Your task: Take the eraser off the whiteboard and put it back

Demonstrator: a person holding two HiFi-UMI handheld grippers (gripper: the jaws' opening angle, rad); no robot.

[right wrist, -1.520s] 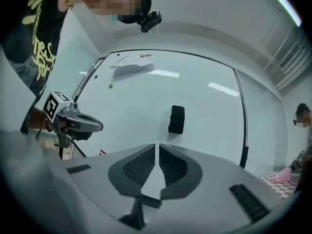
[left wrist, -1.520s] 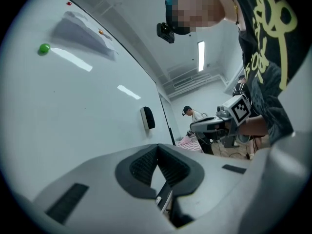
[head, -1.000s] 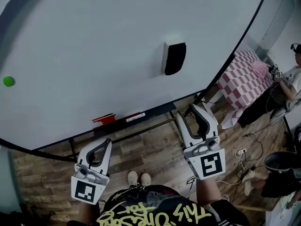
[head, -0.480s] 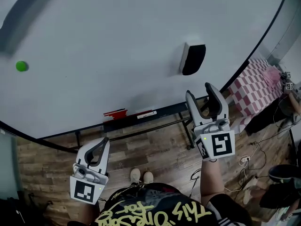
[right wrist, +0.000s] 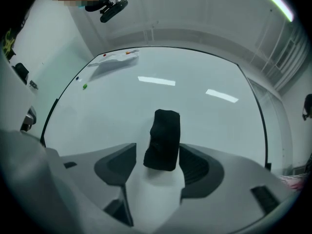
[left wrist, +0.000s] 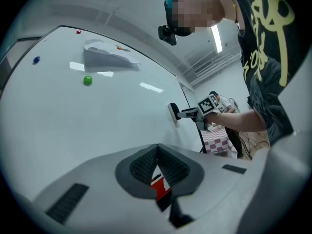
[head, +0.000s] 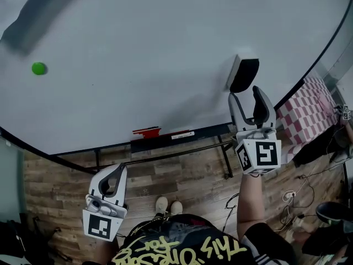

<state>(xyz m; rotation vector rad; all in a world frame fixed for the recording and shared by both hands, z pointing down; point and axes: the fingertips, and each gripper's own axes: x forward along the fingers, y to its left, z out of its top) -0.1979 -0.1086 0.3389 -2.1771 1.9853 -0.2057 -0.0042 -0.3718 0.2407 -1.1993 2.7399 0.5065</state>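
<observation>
The black eraser [head: 243, 74] sticks to the whiteboard [head: 138, 43] at its right side. My right gripper [head: 246, 96] points up at it with the fingertips just below and around its lower end. In the right gripper view the eraser [right wrist: 163, 139] stands between the opening jaws, with a gap on the left side and the right pad close by. My left gripper [head: 112, 175] hangs low at the left over the floor, shut with nothing in it. The left gripper view shows the eraser [left wrist: 173, 114] and the right gripper [left wrist: 187, 114] from the side.
A green magnet [head: 38, 68] sits on the board at the far left. A red marker [head: 146, 131] lies on the board's tray. A pink checked cloth [head: 309, 106] and cables lie on the wooden floor at the right.
My right gripper has risen towards the board until its fingertips reach the eraser, and its jaws have spread wider. The left gripper has barely shifted.
</observation>
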